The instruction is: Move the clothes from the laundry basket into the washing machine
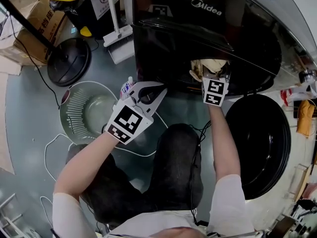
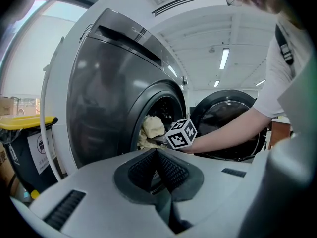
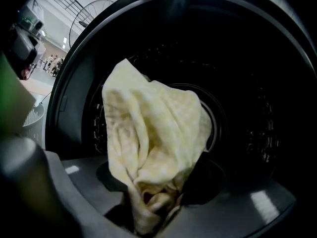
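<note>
Head view: a person is crouching in front of the washing machine (image 1: 208, 14), with its round door (image 1: 257, 143) swinging open on the right.
Right gripper (image 1: 216, 79): it is pinching a bunch of the cream cloth (image 3: 153, 133) between its fingers and holding it at the mouth of the drum (image 3: 247, 108).
Cloth position: it is hanging up and forward from the jaws, just inside the opening, not yet lying in the drum.
Left gripper (image 1: 162, 89): its fingers are pressing together with nothing between them, hovering on the near left between the basket and the washer.
Laundry basket (image 1: 74, 110): it is sitting on the floor at the left, well apart from the cloth, and no clothes are showing in it.
Progress: judging by the bare basket, the job is nearing its end; this cloth is looking like the last piece.
Left to do: pushing the cloth deeper and letting go.
Drum contents: the dark is hiding whether other clothes are lying inside.
Count: one cloth, one basket, one washing machine, one door and two grippers are showing.
</note>
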`<state>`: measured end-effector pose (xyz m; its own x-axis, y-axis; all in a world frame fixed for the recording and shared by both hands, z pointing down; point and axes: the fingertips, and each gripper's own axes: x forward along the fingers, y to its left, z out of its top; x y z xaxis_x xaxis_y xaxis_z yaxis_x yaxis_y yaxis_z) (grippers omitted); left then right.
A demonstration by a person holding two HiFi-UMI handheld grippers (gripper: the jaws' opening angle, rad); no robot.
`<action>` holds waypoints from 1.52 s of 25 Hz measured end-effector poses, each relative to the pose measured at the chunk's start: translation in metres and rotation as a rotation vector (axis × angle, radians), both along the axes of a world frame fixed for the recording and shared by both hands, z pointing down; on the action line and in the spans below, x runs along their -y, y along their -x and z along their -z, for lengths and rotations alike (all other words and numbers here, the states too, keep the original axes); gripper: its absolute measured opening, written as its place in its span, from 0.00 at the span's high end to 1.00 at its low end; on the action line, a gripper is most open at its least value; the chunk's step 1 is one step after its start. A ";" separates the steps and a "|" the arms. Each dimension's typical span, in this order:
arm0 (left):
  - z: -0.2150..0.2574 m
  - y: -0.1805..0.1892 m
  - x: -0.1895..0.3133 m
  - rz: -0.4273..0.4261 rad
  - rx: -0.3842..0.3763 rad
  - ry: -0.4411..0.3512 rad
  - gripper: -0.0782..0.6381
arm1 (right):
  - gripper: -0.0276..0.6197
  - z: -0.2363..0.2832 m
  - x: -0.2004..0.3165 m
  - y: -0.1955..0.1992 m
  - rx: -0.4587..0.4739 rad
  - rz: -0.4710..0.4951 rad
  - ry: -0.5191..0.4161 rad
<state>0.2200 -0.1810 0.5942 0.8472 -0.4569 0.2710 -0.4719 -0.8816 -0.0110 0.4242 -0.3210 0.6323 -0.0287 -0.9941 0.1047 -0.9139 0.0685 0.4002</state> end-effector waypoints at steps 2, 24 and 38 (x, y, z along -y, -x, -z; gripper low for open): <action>0.001 -0.002 -0.004 -0.006 0.010 -0.012 0.88 | 0.55 0.003 0.008 -0.006 -0.028 -0.039 -0.037; 0.003 0.024 0.005 0.040 -0.001 0.002 0.88 | 0.11 -0.050 0.016 -0.015 -0.020 -0.032 0.241; 0.002 0.047 0.012 0.063 0.016 -0.025 0.88 | 0.17 -0.025 -0.014 -0.014 0.015 -0.089 0.209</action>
